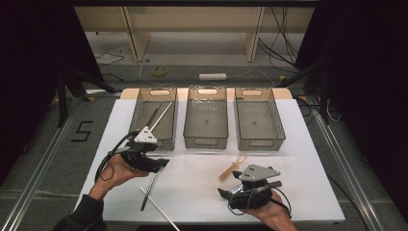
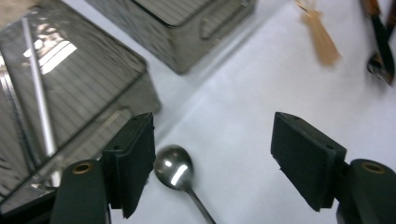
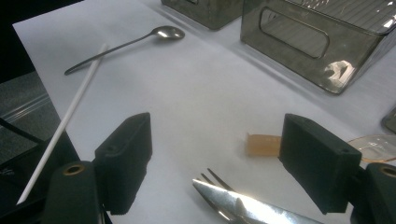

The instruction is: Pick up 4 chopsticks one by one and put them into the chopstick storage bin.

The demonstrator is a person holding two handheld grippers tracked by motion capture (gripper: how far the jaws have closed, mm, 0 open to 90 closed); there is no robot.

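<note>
Spoon (image 2: pixel 173 167) lies on the white bench (image 1: pixel 202 178), just by the left claw (image 2: pixel 212 154), whose jaws are wide with nothing in them. Its handle runs back toward the person. Right claw (image 3: pixel 215 154) gapes too, over a fork (image 3: pixel 243 205).

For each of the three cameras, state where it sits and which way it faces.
High view: above the person's side, looking forward and down on the table and three bins; both forearms and tongs show.
Left gripper view: rides the left tongs, jaws apart, aimed down at the spoon beside the left bin.
Right gripper view: rides the right tongs, jaws apart, looking low across the table over a fork.
Shared: both gripper views see the spoon.
</note>
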